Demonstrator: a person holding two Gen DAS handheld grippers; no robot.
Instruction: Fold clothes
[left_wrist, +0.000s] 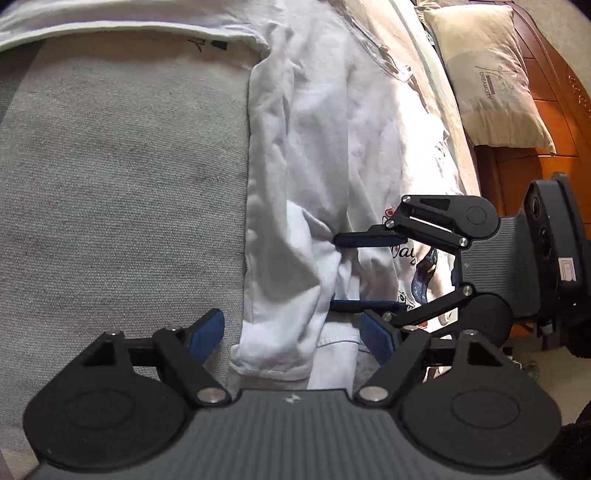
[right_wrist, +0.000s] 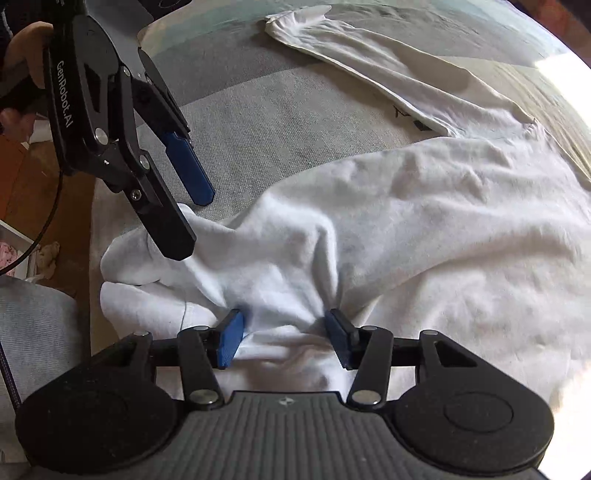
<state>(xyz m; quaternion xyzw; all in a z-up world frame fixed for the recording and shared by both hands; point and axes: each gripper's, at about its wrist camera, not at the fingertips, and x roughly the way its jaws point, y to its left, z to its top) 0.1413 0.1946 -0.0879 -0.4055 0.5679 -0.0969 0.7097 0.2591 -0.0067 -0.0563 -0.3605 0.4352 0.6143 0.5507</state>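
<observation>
My right gripper is pinching a bunched ridge of the white shirt, which sprawls over the bed across mid-frame. My left gripper, upper left, hangs spread over the shirt's end. I'd seat that second grip squarely before lifting, so the fold stays even.

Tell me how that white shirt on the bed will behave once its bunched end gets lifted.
The white shirt will probably hang limp and drape: it already lies in soft wrinkles and folds. It looks thin and light, so the trailing part should drag along the grey bedcover rather than stay put. The fabric bunched between the right gripper pads may slip loose if only a few layers are caught.
</observation>
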